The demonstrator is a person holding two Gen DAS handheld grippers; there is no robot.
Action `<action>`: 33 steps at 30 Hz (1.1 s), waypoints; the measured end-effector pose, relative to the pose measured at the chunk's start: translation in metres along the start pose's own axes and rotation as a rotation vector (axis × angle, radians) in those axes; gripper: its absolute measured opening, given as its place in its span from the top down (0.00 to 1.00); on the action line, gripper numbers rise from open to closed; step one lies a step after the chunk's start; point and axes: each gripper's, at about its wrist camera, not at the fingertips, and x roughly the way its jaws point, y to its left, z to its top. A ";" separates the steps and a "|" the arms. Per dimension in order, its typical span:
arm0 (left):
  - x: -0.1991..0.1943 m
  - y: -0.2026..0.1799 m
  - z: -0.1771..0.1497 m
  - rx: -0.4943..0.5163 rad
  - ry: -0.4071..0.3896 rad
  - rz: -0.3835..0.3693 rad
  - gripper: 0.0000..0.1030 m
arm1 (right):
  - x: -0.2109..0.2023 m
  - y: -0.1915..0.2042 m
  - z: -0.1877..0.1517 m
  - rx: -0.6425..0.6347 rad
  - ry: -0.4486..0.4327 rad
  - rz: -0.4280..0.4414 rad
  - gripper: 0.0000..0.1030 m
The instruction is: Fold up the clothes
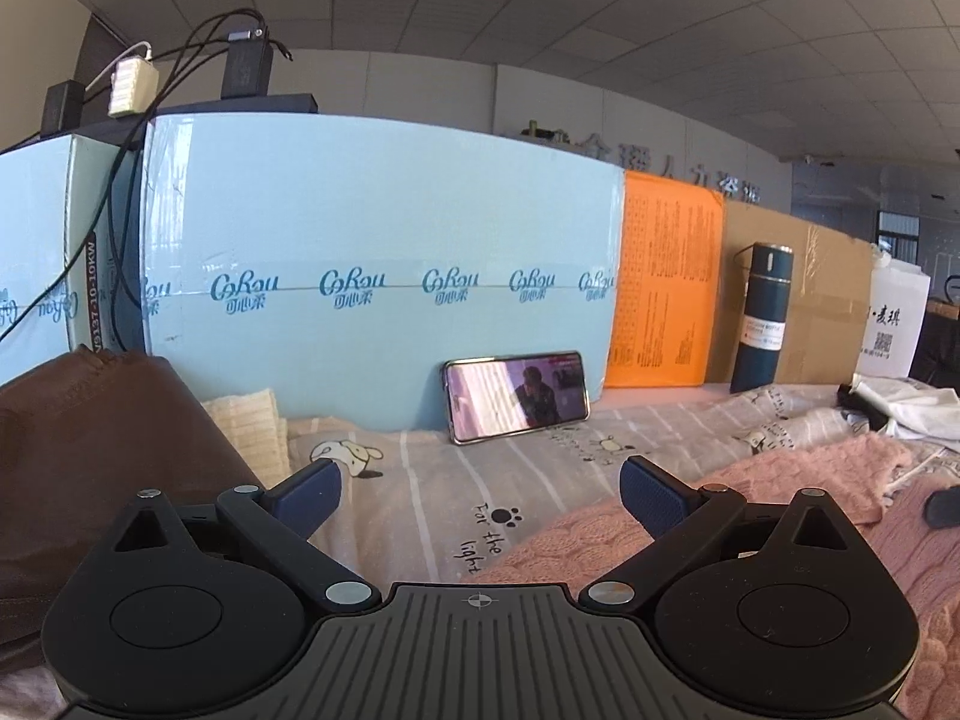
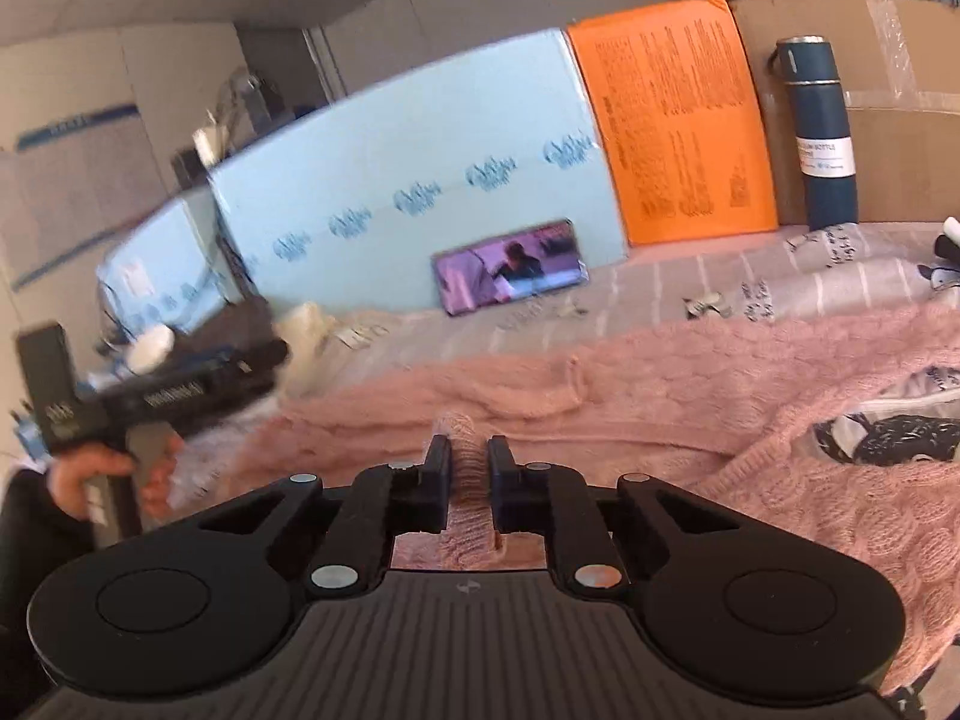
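A fluffy pink knitted sweater (image 2: 690, 396) lies spread on a patterned bedsheet (image 1: 420, 480). My right gripper (image 2: 469, 450) is shut on a fold of the sweater's edge, which bunches up between the two black fingers. In the left wrist view my left gripper (image 1: 480, 483) is open, its blue-padded fingers wide apart above the sheet with nothing between them. The sweater (image 1: 750, 498) lies just to its right. In the right wrist view the left gripper's body (image 2: 180, 387) shows at the left, held by a hand (image 2: 90, 474).
A phone (image 1: 516, 393) with a lit screen leans on a light-blue carton (image 1: 384, 228) at the back. An orange envelope (image 1: 663, 288), a dark bottle (image 1: 763, 315) and a cardboard box (image 1: 828, 300) stand to the right. Brown cloth (image 1: 102, 456), cream cloth (image 1: 252, 426) and white clothing (image 1: 912, 408) lie around.
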 end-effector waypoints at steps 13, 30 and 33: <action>-0.056 -0.030 -0.016 0.161 -0.110 -0.344 0.00 | -0.058 0.019 -0.001 0.184 -0.117 0.085 0.89; -0.040 -0.108 -0.065 0.705 0.080 -0.233 0.00 | 0.008 -0.007 -0.056 -0.138 0.064 -0.354 0.76; -0.049 -0.107 -0.064 0.725 0.035 -0.235 0.00 | 0.008 -0.005 -0.058 -0.186 0.062 -0.387 0.52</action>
